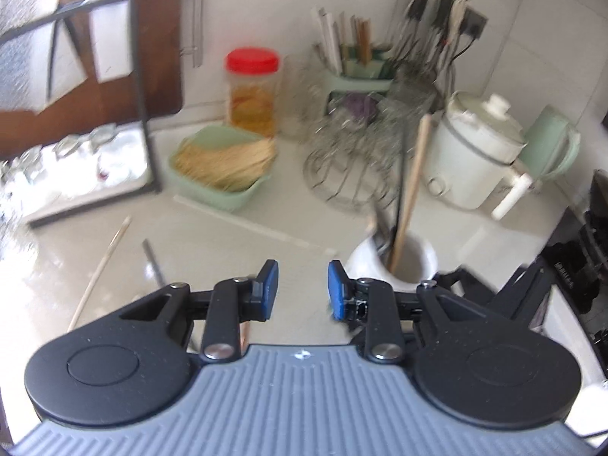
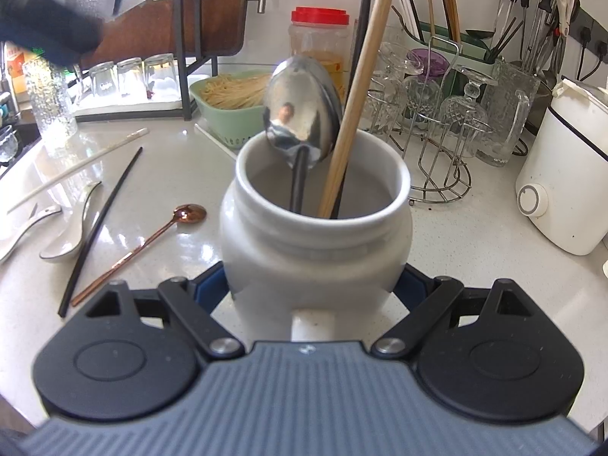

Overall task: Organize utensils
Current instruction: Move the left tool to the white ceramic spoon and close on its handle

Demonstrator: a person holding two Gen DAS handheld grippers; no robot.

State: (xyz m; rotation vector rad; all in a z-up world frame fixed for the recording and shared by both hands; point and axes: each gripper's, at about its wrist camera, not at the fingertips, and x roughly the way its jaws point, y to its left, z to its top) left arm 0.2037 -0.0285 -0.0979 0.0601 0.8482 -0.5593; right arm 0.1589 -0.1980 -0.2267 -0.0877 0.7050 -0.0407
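Observation:
My right gripper (image 2: 313, 283) is shut on the lower body of a white ceramic jar (image 2: 315, 235). A steel spoon (image 2: 300, 110) and a wooden chopstick (image 2: 357, 87) stand upright in the jar. Left of it on the counter lie a copper spoon (image 2: 140, 249), a black chopstick (image 2: 100, 228), a white ceramic spoon (image 2: 70, 235) and a white chopstick (image 2: 79, 165). My left gripper (image 1: 303, 285) is open above the counter with nothing between its blue pads. The jar (image 1: 418, 262) sits just to its right, and a pale chopstick (image 1: 100, 266) lies to its left.
A green basket of noodles (image 2: 231, 114), a red-lidded jar (image 2: 319, 38) and a wire rack of glasses (image 2: 429, 121) stand behind the white jar. A white cooker (image 2: 566, 174) is at the right. Upturned glasses (image 2: 129, 76) sit on a black rack at the back left.

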